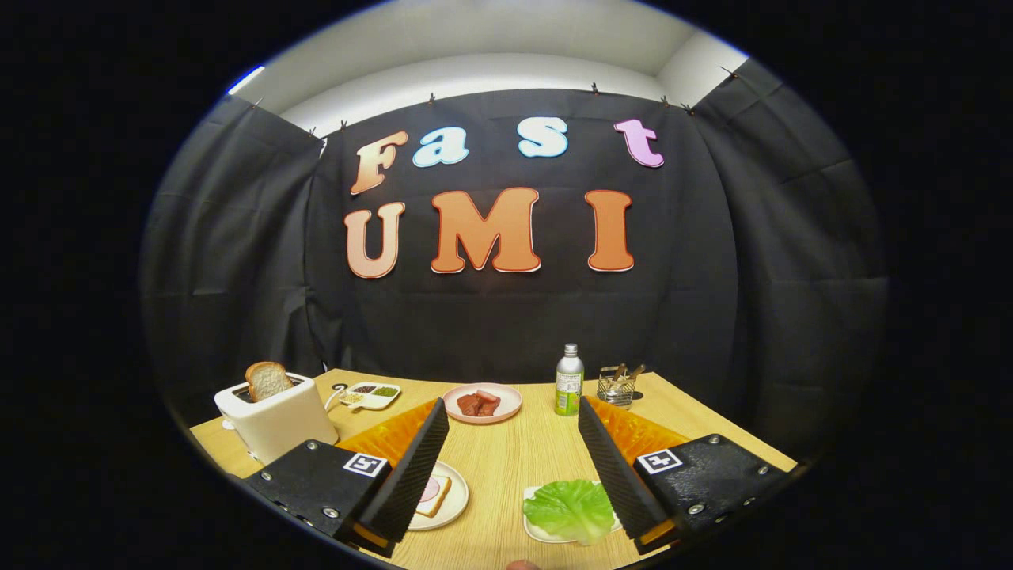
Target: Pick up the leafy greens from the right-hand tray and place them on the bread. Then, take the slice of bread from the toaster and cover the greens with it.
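Observation:
My gripper [513, 467] is open above the wooden table, with nothing between its fingers. A green lettuce leaf [568, 511] lies on a white tray [538, 532] just inside the right finger [617, 467], low and near. A slice of bread with a pink filling [434, 497] rests on a white plate [454, 507], partly hidden behind the left finger [411, 467]. At the far left a white toaster [277, 419] stands with a bread slice [267, 380] sticking up out of its slot.
Beyond the fingers sit a pink plate of red meat [482, 403], a green-labelled bottle [568, 381], a wire holder with utensils [617, 387] and a small divided dish [370, 394]. The table edge [760, 447] runs off to the right.

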Demonstrator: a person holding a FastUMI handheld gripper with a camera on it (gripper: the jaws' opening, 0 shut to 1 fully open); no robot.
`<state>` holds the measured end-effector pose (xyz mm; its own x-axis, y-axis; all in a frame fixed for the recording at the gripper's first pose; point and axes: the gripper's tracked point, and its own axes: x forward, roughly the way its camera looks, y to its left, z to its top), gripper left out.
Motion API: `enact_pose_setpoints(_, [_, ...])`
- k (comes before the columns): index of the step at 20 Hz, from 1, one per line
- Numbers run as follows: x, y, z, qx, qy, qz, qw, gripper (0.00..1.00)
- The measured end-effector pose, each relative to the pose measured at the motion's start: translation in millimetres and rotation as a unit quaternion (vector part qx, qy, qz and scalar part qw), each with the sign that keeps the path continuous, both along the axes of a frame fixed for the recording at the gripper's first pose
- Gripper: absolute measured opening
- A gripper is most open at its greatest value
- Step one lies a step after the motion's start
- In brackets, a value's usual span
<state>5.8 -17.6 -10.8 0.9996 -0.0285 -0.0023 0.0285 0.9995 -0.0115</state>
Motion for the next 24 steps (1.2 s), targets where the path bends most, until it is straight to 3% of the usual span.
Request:
enact_pose_setpoints(11, [12.9, -21.2, -31.0, 0.0, 0.03, -0.015, 0.999, 0.99])
enact_pose_setpoints(24, [44.4, -66.7, -133.2, 0.019, 0.159, -0.044, 0.986, 0.99])
